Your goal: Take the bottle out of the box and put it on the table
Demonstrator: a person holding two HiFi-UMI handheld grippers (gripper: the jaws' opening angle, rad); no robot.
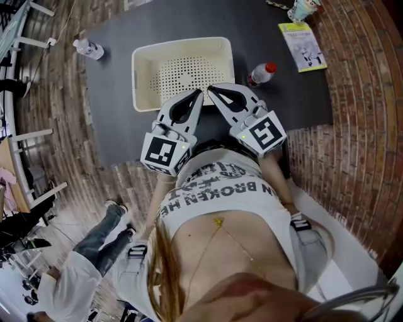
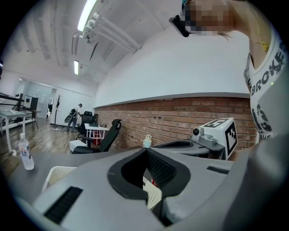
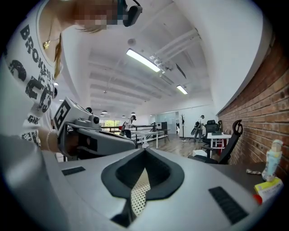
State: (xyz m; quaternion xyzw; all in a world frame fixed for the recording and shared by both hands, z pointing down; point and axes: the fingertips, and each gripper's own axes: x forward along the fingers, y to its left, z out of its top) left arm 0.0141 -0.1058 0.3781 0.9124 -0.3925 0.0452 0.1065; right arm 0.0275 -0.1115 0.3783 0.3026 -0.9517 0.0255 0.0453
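Note:
The cream perforated box (image 1: 146, 60) sits on the dark table (image 1: 113, 113), and I see nothing inside it. A bottle with a red cap (image 1: 261, 73) stands on the table just right of the box. My left gripper (image 1: 199, 93) and right gripper (image 1: 210, 89) hang side by side over the box's near edge, tips almost touching each other. Both are shut with nothing between the jaws. In the left gripper view the jaws (image 2: 146, 150) meet at the tip, with the box (image 2: 56, 173) below them. The right gripper (image 3: 144, 149) shows box mesh (image 3: 137, 194) through its gap.
A clear water bottle (image 1: 88, 48) stands at the table's far left corner (image 2: 25, 153). A yellow booklet (image 1: 303, 46) and a cup (image 1: 305, 9) lie at the far right. Brick floor surrounds the table. A person (image 1: 82, 264) stands behind at the left.

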